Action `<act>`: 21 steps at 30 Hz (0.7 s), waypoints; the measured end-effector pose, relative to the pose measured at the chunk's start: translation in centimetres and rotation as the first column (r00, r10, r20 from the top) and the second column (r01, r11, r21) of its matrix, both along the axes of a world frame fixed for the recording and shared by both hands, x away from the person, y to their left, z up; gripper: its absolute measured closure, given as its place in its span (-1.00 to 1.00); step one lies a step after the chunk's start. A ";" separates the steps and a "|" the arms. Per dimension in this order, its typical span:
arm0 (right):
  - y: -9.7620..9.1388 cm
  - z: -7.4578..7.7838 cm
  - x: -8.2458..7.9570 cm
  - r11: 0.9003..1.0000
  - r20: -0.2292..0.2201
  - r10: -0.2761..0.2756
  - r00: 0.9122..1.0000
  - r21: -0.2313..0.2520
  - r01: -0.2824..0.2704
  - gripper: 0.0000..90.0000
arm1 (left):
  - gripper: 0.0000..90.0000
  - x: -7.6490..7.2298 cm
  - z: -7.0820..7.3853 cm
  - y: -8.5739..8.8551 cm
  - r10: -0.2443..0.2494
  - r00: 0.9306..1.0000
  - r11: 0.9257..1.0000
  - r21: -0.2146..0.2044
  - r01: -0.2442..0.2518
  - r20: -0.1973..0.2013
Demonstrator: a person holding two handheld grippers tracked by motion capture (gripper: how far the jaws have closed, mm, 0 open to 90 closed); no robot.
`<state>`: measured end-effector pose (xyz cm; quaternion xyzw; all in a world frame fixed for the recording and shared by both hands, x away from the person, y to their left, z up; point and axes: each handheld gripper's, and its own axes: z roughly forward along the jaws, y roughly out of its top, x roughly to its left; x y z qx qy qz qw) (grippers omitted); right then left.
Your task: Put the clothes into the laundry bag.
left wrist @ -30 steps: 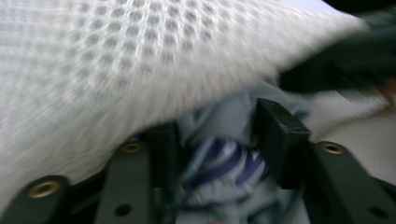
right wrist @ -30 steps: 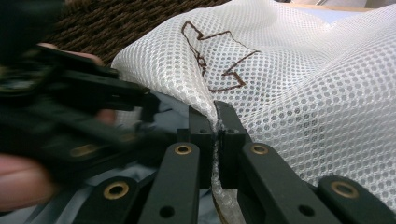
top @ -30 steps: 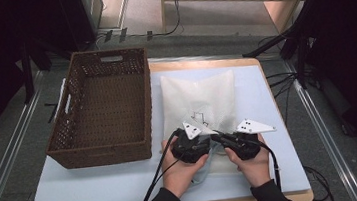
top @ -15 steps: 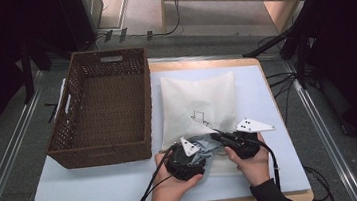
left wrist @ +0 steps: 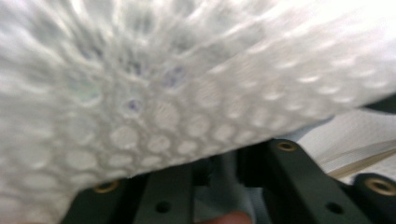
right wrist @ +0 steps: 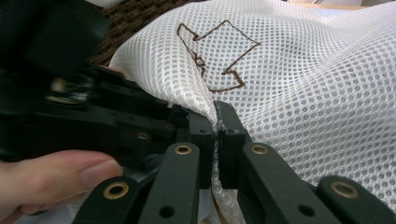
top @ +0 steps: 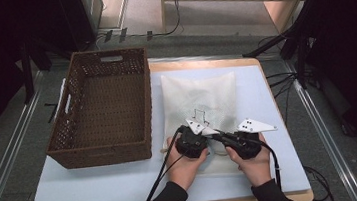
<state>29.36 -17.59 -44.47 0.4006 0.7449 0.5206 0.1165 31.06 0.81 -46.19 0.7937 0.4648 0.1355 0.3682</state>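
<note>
Two hand-held grippers: right (right wrist: pixel 215 122) clamps mesh bag (top: pixel 201 95) lying lengthwise away; left (left wrist: pixel 224 168) closing onto it.

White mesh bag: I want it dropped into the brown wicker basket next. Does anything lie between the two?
Nothing visible does. The white mesh bag lies on the pale blue mat right beside the brown wicker basket, whose inside looks empty. The right gripper already pinches the bag's edge.

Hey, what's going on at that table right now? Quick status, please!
Right claw shut on white mesh bag. Left claw just been closing, mesh between its jaws. Wicker basket beside the bag. Nothing in the way.
</note>
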 end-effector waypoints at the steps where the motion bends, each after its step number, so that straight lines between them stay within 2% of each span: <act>1: 0.0 -0.1 0.0 1.000 0.001 0.000 1.000 -0.001 0.000 0.96 | 0.49 -0.3 0.1 0.2 -0.022 1.000 1.000 0.002 0.022 0.009; 2: -0.1 -0.1 0.0 1.000 0.000 -0.001 1.000 0.000 0.001 0.96 | 0.38 -0.7 0.4 0.4 -0.044 0.999 0.999 0.001 0.044 0.017; 4: -0.2 -0.1 0.1 1.000 -0.004 -0.005 1.000 0.000 0.005 0.96 | 0.23 -1.6 1.0 1.3 -0.042 0.999 0.999 -0.014 0.042 0.026; 5: -0.3 -0.2 0.1 1.000 -0.004 -0.006 1.000 0.001 0.006 0.96 | 0.24 -1.9 1.2 1.8 -0.030 0.999 0.999 -0.031 0.031 0.029; 7: -0.3 -0.2 0.2 1.000 -0.006 -0.009 1.000 0.002 0.009 0.96 | 0.21 -2.8 1.6 2.8 -0.050 0.998 0.997 -0.065 0.051 0.023; 11: -0.2 -0.2 0.2 1.000 -0.003 -0.011 1.000 -0.002 0.011 0.96 | -0.01 -4.0 1.6 3.5 -0.098 0.995 0.993 -0.068 0.098 0.008; 14: -0.2 -0.2 0.2 1.000 -0.005 -0.011 1.000 0.000 0.011 0.96 | -0.12 -4.7 1.0 3.3 -0.128 0.992 0.991 -0.045 0.128 -0.008; 16: -0.1 -0.2 0.2 1.000 -0.005 -0.010 1.000 0.000 0.010 0.96 | -0.12 -5.0 0.5 3.0 -0.129 0.992 0.991 -0.022 0.129 -0.001; 18: -0.1 -0.2 0.2 1.000 -0.005 -0.008 1.000 -0.002 0.008 0.96 | 0.08 -5.0 0.1 2.4 -0.117 0.993 0.993 0.019 0.118 -0.002; 20: -0.1 -0.2 0.2 1.000 -0.005 -0.007 1.000 -0.001 0.007 0.96 | 0.26 -4.9 -0.1 1.9 -0.113 0.994 0.993 0.030 0.113 -0.013; 21: -0.1 -0.2 0.2 1.000 -0.003 -0.007 1.000 -0.002 0.007 0.96 | 0.31 -4.9 -0.1 1.4 -0.108 0.994 0.992 0.061 0.108 -0.008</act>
